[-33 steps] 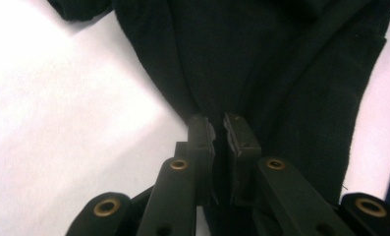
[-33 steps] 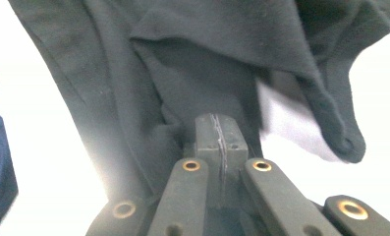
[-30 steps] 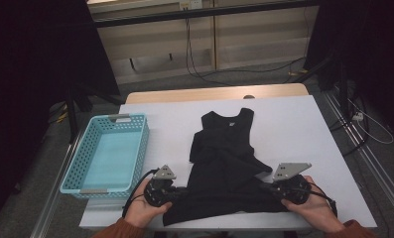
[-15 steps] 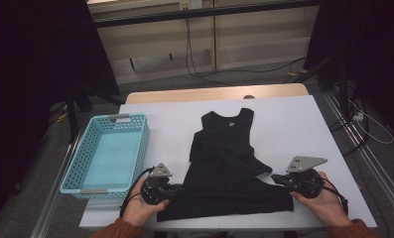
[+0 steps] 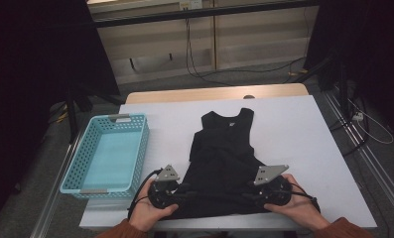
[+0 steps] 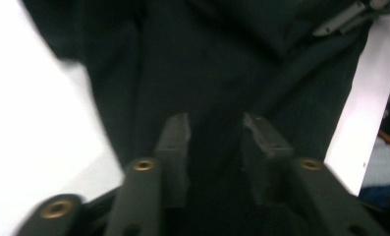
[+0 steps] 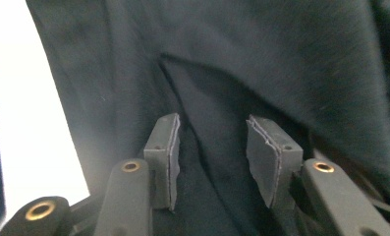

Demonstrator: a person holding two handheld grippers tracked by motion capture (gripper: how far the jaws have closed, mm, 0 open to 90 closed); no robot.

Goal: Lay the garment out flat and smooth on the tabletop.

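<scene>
Black fabric, a sleeveless top (image 5: 223, 158), lies flat on the white table (image 5: 303, 134), neck end toward the far edge, hem at the near edge by the person. L gripper (image 5: 177, 191) sits at the hem's left corner, R gripper (image 5: 256, 191) at the hem's right side, both low over the cloth and pointing inward toward each other, each in a hand (image 5: 147, 215) w/ an orange-brown sleeve at the frame bottom.

L gripper view: jaws parted w/ a clear gap, having just been opening; dark cloth (image 6: 217, 73) lies under and between them but the pads (image 6: 175, 135) aren't pressing it. White table shows to one side, slightly blurred.

R gripper view: same story, jaws have just been opening and stand apart over the fabric (image 7: 261, 64), a fold crease running between the pads (image 7: 165, 140); nothing pinched.

Light blue perforated basket (image 5: 80, 166) stands on the table's left part, near the L gripper but apart from the top. Floor cables (image 5: 219, 74) and a pale wall beyond the far edge
</scene>
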